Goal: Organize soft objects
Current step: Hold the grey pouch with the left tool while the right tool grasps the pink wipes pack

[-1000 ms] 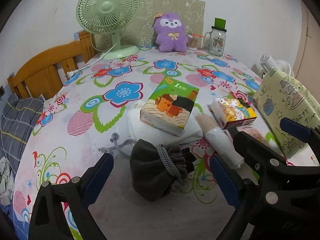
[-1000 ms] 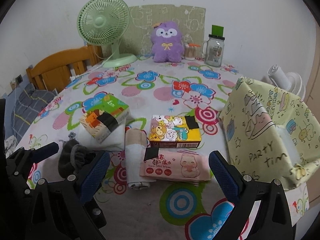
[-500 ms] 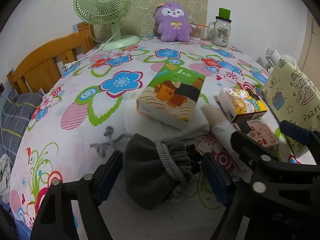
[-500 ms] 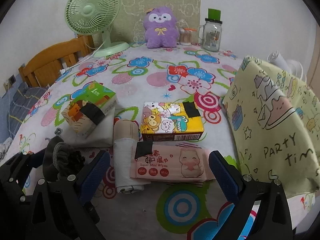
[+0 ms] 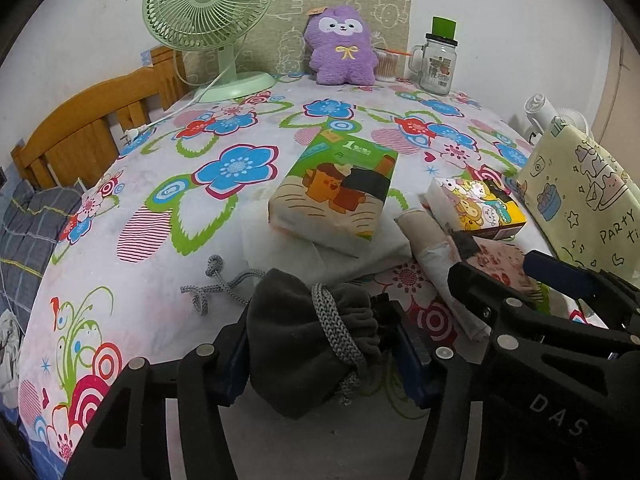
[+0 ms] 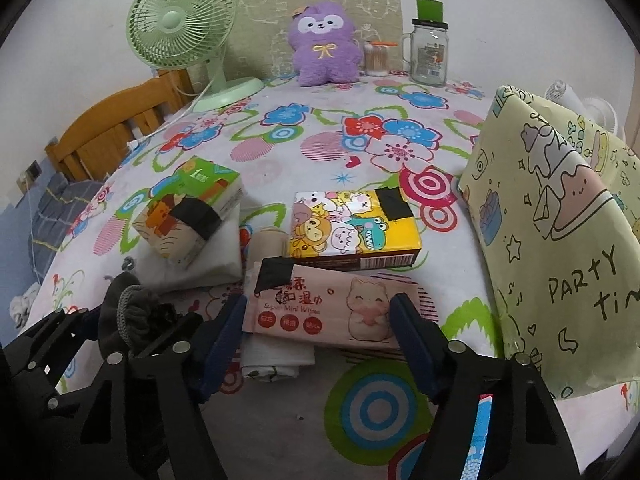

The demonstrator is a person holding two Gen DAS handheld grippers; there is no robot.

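A grey drawstring pouch (image 5: pixel 304 344) lies at the near edge of the flowered tablecloth (image 5: pixel 160 240). My left gripper (image 5: pixel 320 344) is closing around it, and both blue pads rest against its sides. A pink wipes pack (image 6: pixel 320 308) lies flat in front of my right gripper (image 6: pixel 318 312), whose jaws are closing with a pad at each end of the pack. The pouch (image 6: pixel 128 312) and the left gripper also show at the lower left of the right wrist view.
A green tissue pack (image 5: pixel 336 196) sits on a folded white cloth (image 5: pixel 320 256). Beside it are a rolled cloth (image 5: pixel 436 256) and a yellow cartoon tissue box (image 6: pixel 352 224). A yellow "Party time" bag (image 6: pixel 552 220) stands at the right. Purple plush (image 5: pixel 344 52), fan (image 5: pixel 208 12) and jar (image 5: pixel 438 64) are at the back.
Both grippers have narrowed from wide open. The left one has come in around the pouch, and the right one has come in over the ends of the wipes pack.
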